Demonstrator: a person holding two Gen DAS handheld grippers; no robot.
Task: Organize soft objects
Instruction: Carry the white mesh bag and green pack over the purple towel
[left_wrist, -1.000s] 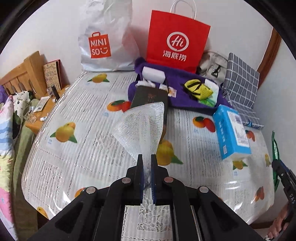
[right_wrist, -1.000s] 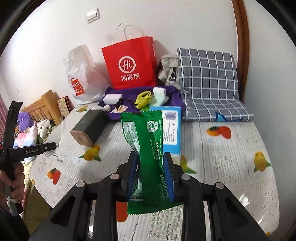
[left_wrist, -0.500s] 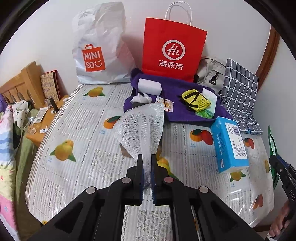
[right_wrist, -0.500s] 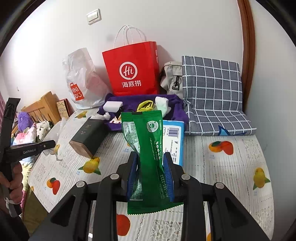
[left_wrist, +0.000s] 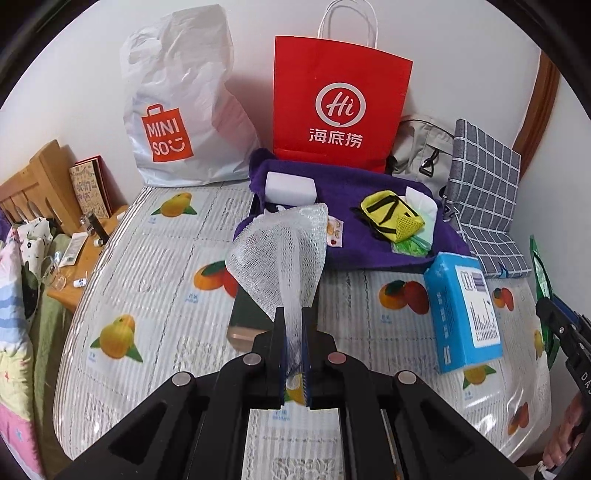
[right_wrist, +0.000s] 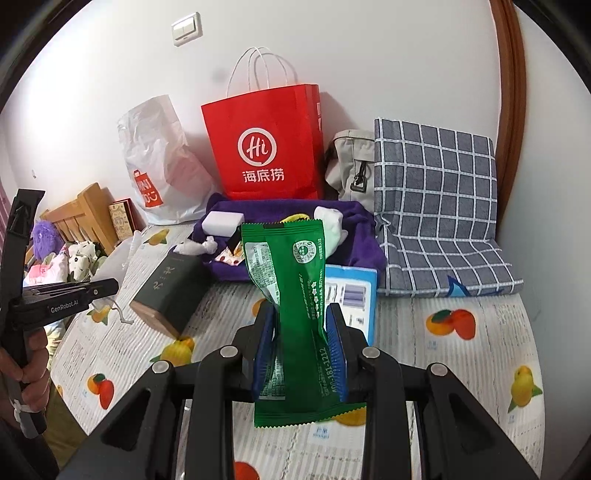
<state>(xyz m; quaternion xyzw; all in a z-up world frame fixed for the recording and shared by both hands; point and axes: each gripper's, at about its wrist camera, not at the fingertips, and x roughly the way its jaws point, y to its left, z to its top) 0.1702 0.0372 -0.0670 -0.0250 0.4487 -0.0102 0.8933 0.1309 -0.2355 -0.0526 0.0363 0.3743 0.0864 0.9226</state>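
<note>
- Since a second ago we have carried both grippers closer to the heap at the far wall: the red paper bag (left_wrist: 341, 107) and the purple cloth (left_wrist: 373, 236) fill more of each view, and the dark box (right_wrist: 168, 291) now sits lower, partly behind the mesh in the left view.
- Our left gripper (left_wrist: 294, 345) is clenched tight on the white mesh pouch (left_wrist: 282, 251), whose loose end fans out above the pads, lifted off the fruit-print cover (left_wrist: 155, 266).
- Our right gripper (right_wrist: 300, 350) is closed on the green snack packet (right_wrist: 295, 291), pads pressing its two sides; the packet stands upright, its crimped bottom edge hanging below the fingers.
- Both held things hang over the near half of the cover, short of the purple cloth.
- On the purple cloth lie a white block (left_wrist: 291, 186), a yellow mesh bag (left_wrist: 391, 218) and a small patterned sachet (left_wrist: 334, 230).
- Just beside the cloth's near edge the blue tissue pack (left_wrist: 463, 310) rests on the cover.
- Behind the cloth the white Miniso bag (left_wrist: 181, 110) and the red paper bag stand against the wall, with a grey backpack (right_wrist: 349, 166) and a checked cushion (right_wrist: 432, 192) to the right.
- From the right view we see a hand (right_wrist: 31, 363) gripping the left gripper's handle at the left edge.
</note>
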